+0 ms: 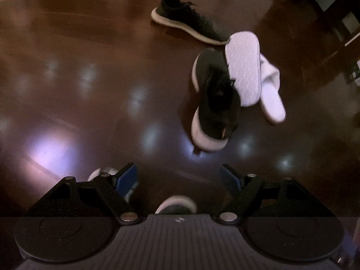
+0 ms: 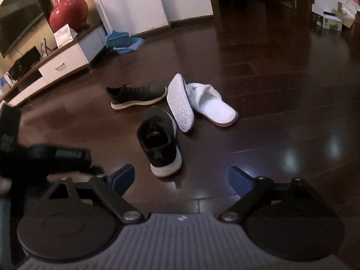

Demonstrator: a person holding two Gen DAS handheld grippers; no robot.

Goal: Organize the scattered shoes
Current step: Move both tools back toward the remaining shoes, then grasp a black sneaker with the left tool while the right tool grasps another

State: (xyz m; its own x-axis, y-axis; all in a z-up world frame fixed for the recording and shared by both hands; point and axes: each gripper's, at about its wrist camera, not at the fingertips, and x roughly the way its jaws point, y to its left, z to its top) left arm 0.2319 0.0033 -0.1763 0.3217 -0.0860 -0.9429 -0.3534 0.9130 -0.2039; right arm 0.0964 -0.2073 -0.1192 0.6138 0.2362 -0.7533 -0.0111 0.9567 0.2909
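Both hand-held grippers, left (image 1: 178,175) and right (image 2: 181,177), hover with fingers spread, empty. Two black sneakers (image 2: 160,139) (image 2: 137,95) and two white slippers (image 2: 213,104) (image 2: 180,103) lie scattered on dark floor (image 2: 281,112), one slipper sole-up against the nearer sneaker.

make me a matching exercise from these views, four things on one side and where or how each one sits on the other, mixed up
Things
1. near black sneaker
2. far black sneaker
3. overturned white slipper
4. red vase

Places or states
A. on the white cabinet
B. sole showing, propped against the other white slipper
C. upright on the floor, heel toward the right tool
D. farther back, side on to the camera, toe pointing right

Pairs: 1-C, 2-D, 3-B, 4-A
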